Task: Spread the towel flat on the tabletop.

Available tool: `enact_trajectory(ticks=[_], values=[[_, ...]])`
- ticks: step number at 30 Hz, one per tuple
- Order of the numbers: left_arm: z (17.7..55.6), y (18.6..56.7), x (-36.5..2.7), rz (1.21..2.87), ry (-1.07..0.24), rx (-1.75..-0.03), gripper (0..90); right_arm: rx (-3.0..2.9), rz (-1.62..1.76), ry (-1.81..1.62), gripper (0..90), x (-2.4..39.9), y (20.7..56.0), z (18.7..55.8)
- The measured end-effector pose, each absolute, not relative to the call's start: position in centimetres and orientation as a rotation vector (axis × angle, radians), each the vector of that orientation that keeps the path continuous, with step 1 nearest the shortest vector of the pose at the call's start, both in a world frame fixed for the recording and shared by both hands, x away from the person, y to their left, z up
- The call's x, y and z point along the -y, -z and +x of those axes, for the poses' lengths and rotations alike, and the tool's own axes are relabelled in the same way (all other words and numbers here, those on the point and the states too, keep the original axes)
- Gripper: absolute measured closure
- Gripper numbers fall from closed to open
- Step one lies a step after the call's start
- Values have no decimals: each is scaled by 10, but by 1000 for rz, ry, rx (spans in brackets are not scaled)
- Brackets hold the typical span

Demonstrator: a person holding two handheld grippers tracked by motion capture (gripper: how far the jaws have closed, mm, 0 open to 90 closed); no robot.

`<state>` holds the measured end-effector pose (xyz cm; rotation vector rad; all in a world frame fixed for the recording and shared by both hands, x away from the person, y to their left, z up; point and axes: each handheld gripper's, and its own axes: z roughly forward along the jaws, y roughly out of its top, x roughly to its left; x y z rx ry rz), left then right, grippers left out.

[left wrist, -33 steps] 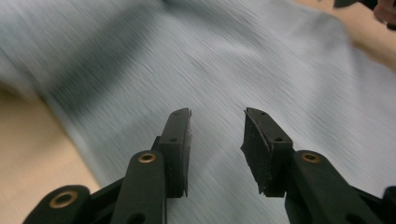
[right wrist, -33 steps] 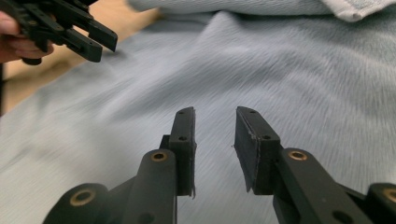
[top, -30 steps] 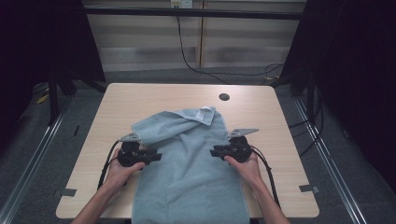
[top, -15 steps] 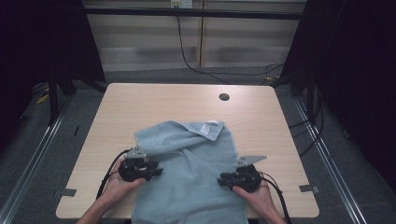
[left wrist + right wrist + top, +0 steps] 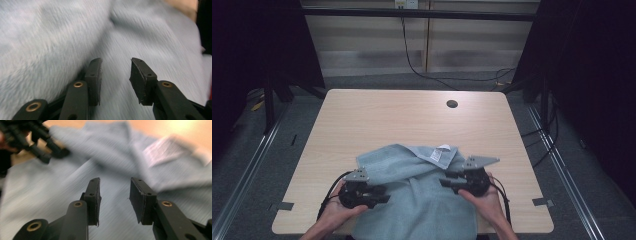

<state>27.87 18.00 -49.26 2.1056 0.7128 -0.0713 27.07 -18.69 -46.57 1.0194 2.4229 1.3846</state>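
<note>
Towel (image 5: 412, 200) lies bunched at the tabletop's (image 5: 387, 115) near edge, draping over it. Left tool (image 5: 384, 192) and right tool (image 5: 447, 181), both gaping and empty, flank the towel; right just widened.

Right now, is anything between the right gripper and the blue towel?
Nothing visible. The right gripper sits at the blue towel's right edge with its jaws open over bare cloth; the white label lies farther back, out of the way.

Dim high view with dark surroundings; both gripper views motion-blurred, glare top right.
</note>
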Motion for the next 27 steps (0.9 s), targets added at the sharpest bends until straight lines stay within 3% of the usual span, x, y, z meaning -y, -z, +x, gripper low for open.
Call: enact_trajectory(ticks=[4,11,16,19,27], values=[[297,493,-177,2088,37,-769,599,-2419,1033,-1384,554,183,476,305],[304,503,-177,2107,21,-800,603,-2431,1021,-1250,520,177,497,321],[306,504,-178,2101,29,-798,606,-2432,1007,-1131,711,175,503,324],[306,505,-179,2094,38,-795,607,-2413,1061,-1201,884,182,501,328],[308,506,-183,2082,57,-798,615,-2313,1106,-1345,900,202,468,348]])
